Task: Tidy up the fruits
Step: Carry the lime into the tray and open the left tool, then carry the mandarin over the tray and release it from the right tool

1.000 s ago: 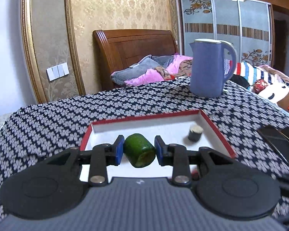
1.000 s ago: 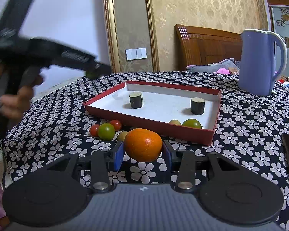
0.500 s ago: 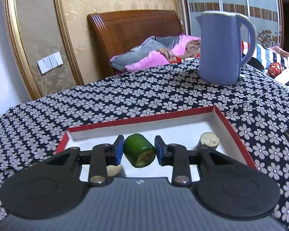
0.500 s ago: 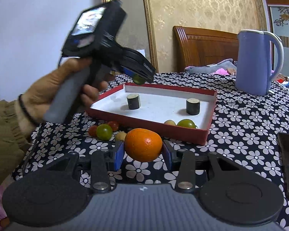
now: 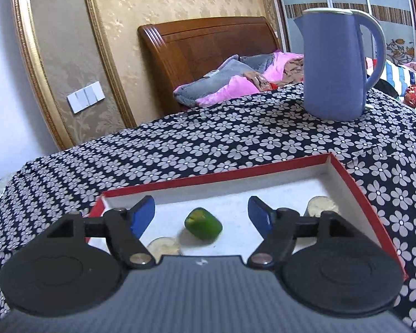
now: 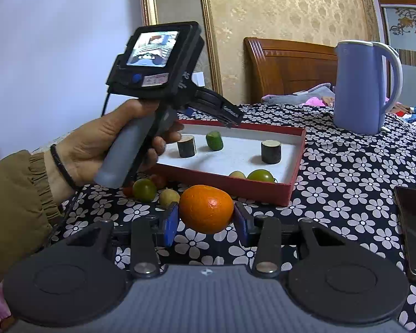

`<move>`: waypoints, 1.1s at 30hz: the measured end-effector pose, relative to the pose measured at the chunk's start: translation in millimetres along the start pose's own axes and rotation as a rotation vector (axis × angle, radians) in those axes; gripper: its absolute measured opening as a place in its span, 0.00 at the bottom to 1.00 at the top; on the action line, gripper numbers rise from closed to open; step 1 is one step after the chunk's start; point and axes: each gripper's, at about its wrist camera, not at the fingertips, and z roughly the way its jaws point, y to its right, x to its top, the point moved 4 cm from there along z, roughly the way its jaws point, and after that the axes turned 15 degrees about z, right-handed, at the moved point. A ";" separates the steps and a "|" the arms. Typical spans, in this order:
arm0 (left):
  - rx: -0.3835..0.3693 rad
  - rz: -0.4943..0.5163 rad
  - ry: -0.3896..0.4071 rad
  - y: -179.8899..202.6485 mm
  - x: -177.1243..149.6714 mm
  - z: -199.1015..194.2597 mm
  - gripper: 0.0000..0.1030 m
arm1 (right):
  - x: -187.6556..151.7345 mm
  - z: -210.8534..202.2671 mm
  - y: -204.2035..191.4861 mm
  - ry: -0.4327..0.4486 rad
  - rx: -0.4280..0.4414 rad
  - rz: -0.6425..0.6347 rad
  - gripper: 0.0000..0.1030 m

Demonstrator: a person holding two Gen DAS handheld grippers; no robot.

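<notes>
My left gripper is open above the red-rimmed white tray. A green fruit piece lies free on the tray floor between and below its jaws; it also shows in the right wrist view. Two dark cylinder pieces stand in the tray, with a green tomato and a pale fruit at its near wall. My right gripper is shut on an orange, held above the cloth in front of the tray. The left gripper hovers over the tray's left end.
A blue kettle stands behind the tray on the flowered cloth. A dark phone lies at the right. Small tomatoes, green, red and pale, lie on the cloth left of the tray. A bed is beyond.
My left gripper moved over the tray, opened and let go of the green piece, which now lies in the tray. My right gripper stayed put with the orange.
</notes>
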 end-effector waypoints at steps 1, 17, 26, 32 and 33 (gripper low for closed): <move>0.007 -0.009 0.003 -3.7 -2.2 -3.8 0.73 | -0.1 -0.1 -0.4 0.000 0.000 0.001 0.40; 0.138 -0.205 0.049 -72.6 -93.4 -100.9 0.94 | 0.7 3.9 -20.7 0.002 0.002 -0.021 0.40; 0.146 -0.273 0.035 -67.4 -158.3 -115.7 0.97 | 18.3 13.3 -32.0 0.019 -0.019 -0.059 0.40; 0.169 -0.296 0.032 -65.9 -169.1 -116.1 0.97 | 37.6 34.1 -32.9 0.013 -0.047 -0.076 0.40; 0.172 -0.301 0.036 -67.2 -169.5 -116.4 0.97 | 41.1 37.9 -32.6 0.012 -0.051 -0.078 0.40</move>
